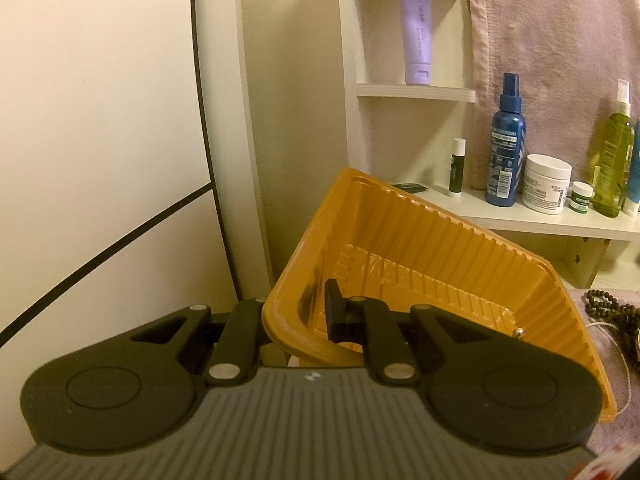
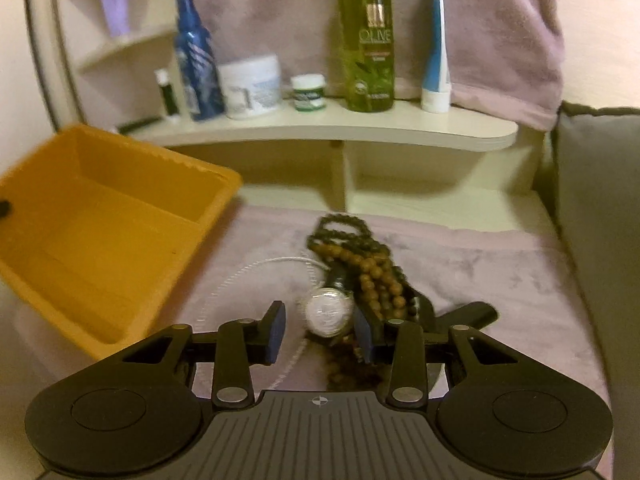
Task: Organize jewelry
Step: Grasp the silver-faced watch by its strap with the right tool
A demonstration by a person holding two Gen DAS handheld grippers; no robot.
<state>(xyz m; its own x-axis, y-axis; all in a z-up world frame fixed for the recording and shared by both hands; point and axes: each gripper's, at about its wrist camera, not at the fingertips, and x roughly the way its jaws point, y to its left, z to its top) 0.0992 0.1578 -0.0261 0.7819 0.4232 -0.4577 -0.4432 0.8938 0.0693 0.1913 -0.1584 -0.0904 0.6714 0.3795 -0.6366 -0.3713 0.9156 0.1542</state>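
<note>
My left gripper (image 1: pixel 298 312) is shut on the near rim of an orange plastic tray (image 1: pixel 420 248) and holds it tilted up. A small silver item (image 1: pixel 519 332) lies inside the tray. In the right wrist view the tray (image 2: pixel 100 240) sits at the left. My right gripper (image 2: pixel 320 332) is open just above a jewelry pile on the pink cloth: a silver watch (image 2: pixel 330 312) lies between the fingers, with brown bead bracelets (image 2: pixel 372 276), dark bead strands (image 2: pixel 344 228) and a thin white chain (image 2: pixel 256 268) around it. The pile's edge (image 1: pixel 612 312) shows in the left wrist view.
A white shelf (image 2: pixel 360 128) behind the cloth carries a blue spray bottle (image 2: pixel 198 60), a white jar (image 2: pixel 252 84), a green olive bottle (image 2: pixel 366 36) and tubes. A grey cushion (image 2: pixel 600 220) is at the right. A mirror (image 1: pixel 100 120) stands at the left.
</note>
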